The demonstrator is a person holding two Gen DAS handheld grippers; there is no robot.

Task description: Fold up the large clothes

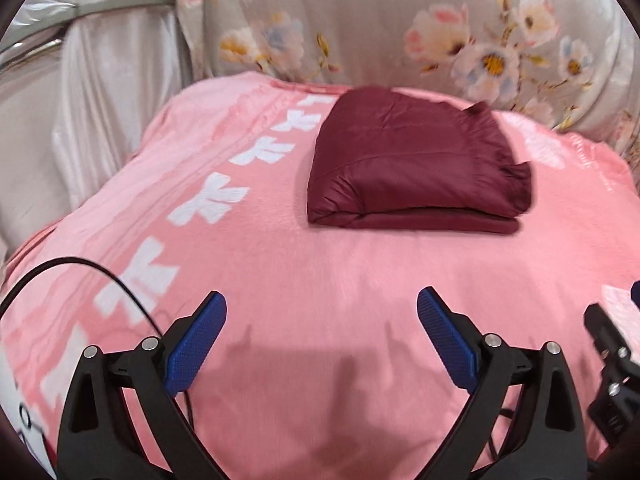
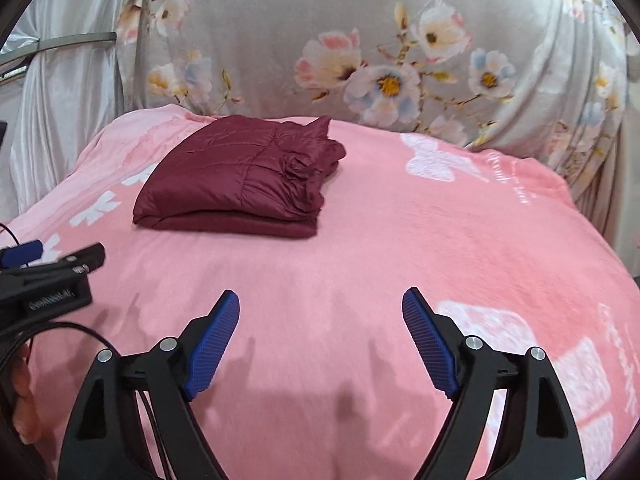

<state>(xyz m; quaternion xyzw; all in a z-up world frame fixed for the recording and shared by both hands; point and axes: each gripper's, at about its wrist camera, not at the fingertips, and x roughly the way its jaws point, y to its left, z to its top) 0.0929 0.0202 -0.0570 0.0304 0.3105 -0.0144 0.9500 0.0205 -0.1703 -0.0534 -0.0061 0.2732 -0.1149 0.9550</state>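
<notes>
A maroon quilted jacket (image 1: 416,164) lies folded into a compact stack on the pink blanket (image 1: 280,264), toward the far side. In the right wrist view the same jacket (image 2: 240,176) sits left of centre. My left gripper (image 1: 322,308) hovers over bare blanket well short of the jacket, blue pads wide apart, nothing between them. My right gripper (image 2: 321,306) is likewise open and empty, over the near part of the pink blanket (image 2: 400,248). The left gripper also shows at the left edge of the right wrist view (image 2: 60,256).
A grey floral cloth (image 2: 360,60) hangs behind the bed. Pale satin drapery (image 1: 100,100) stands at the left. A black cable (image 1: 100,272) runs across the near left of the blanket. Part of the right gripper's body (image 1: 612,352) shows at the right edge.
</notes>
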